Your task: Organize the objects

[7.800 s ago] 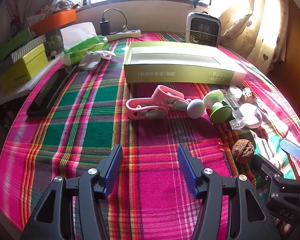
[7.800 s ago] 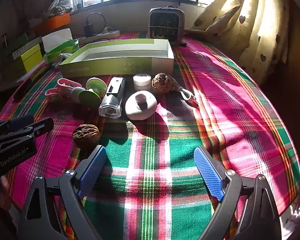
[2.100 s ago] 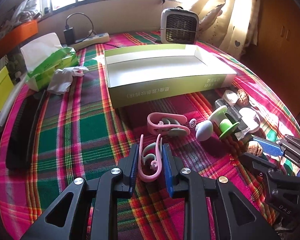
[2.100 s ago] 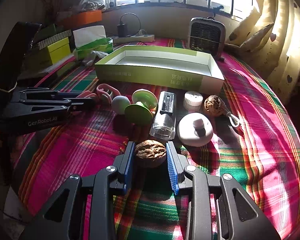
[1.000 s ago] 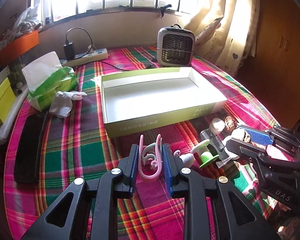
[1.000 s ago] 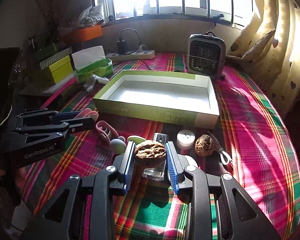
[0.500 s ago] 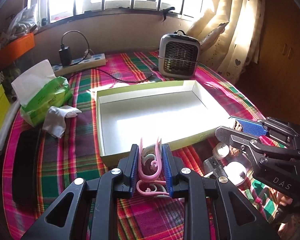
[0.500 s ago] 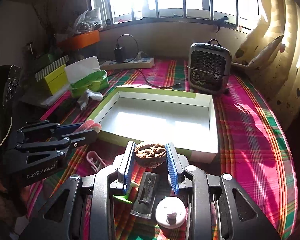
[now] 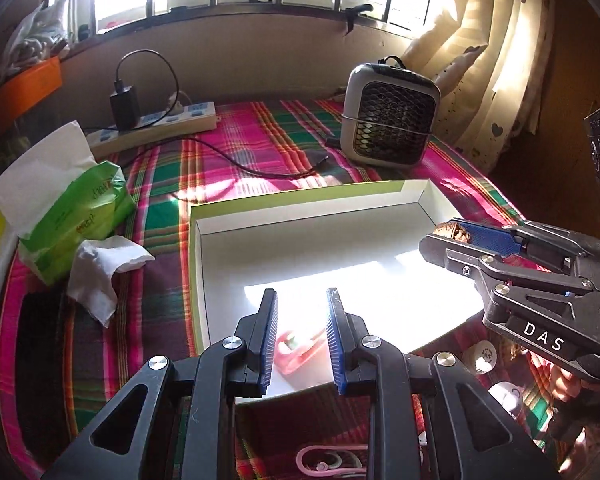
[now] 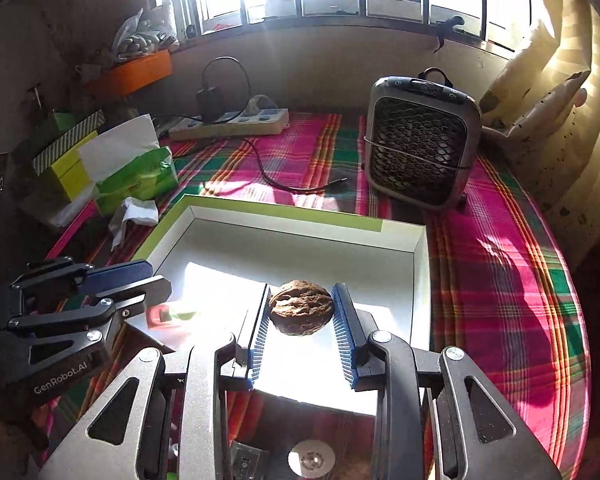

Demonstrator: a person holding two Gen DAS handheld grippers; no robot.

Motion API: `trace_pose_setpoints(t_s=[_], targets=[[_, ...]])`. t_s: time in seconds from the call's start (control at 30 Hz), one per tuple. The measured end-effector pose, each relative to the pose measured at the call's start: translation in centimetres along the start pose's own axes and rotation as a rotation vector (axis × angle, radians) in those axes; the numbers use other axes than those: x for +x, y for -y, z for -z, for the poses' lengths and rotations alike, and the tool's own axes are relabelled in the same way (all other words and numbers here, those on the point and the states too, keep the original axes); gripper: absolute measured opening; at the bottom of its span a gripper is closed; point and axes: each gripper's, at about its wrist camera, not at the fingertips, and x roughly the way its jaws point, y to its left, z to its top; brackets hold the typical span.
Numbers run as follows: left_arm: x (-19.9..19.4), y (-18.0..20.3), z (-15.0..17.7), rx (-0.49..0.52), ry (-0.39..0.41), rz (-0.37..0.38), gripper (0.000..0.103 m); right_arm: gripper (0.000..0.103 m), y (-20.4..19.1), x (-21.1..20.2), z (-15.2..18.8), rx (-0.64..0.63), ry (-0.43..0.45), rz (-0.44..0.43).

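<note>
The left gripper [image 9: 302, 334] hangs over the green-rimmed box [image 9: 410, 188], jaws spread, with the pink clip [image 9: 300, 350] lying on the box floor at 6 o'clock. At 3 o'clock, the right gripper [image 10: 301, 334] has its jaws pinching a walnut [image 10: 301, 306] above the box.

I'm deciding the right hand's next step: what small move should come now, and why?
Probably lower a little and open the right hand-held gripper: it holds the walnut above the box floor, and the pink clip already lies inside.
</note>
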Motion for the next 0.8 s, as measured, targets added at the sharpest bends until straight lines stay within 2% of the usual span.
trace_pose_setpoints(t_s=[0.13, 0.37, 0.8], targets=[[1.3, -0.2, 0.0, -0.010, -0.032, 0.009, 0.021, 0.032, 0.6, 1.1, -0.5, 0.019, -0.013, -0.008], [2.2, -0.4, -0.1, -0.016, -0.044, 0.005, 0.021, 0.032, 1.0, 3.1, -1.5, 0.023, -0.045, -0.003], [2.5, -0.5, -0.3, -0.011, -0.039, 0.011, 0.021, 0.032, 1.9, 6.6, -2.5, 0.027, -0.108, 0.063]])
